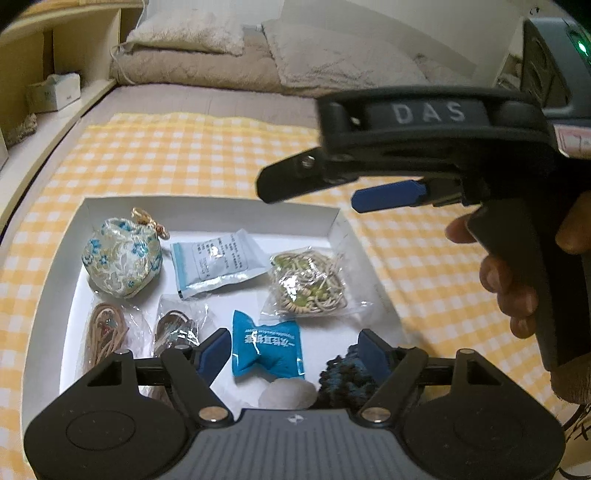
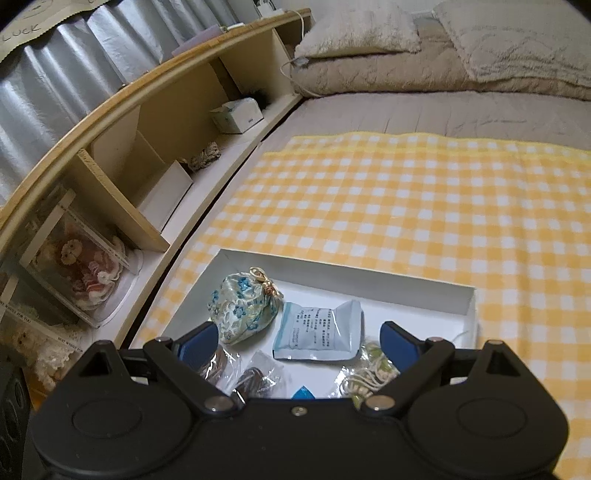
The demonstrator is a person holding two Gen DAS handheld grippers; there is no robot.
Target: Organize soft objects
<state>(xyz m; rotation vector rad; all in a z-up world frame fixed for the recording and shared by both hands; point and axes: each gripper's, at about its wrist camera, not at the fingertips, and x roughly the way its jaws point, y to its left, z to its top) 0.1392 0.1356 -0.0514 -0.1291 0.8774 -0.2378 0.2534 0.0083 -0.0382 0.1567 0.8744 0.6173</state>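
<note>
A white tray (image 1: 207,210) lies on a yellow checked cloth and holds several soft things: a floral brocade pouch (image 1: 120,256), a pale blue sachet (image 1: 218,260), a bagged beaded cord (image 1: 308,286), a blue packet (image 1: 267,349), two bagged cords (image 1: 105,332), a white puff (image 1: 286,395) and a dark knitted piece (image 1: 345,376). My left gripper (image 1: 293,352) is open above the tray's near end, holding nothing. My right gripper (image 1: 314,188) is open and empty, held up above the tray's far right; in its own view (image 2: 299,341) it hangs over the pouch (image 2: 245,310) and sachet (image 2: 319,332).
The checked cloth (image 2: 424,206) covers a bed with beige pillows (image 2: 362,27) and a blanket at the far end. A wooden shelf unit (image 2: 122,158) runs along the left with a tissue box (image 2: 238,116) and bagged toys.
</note>
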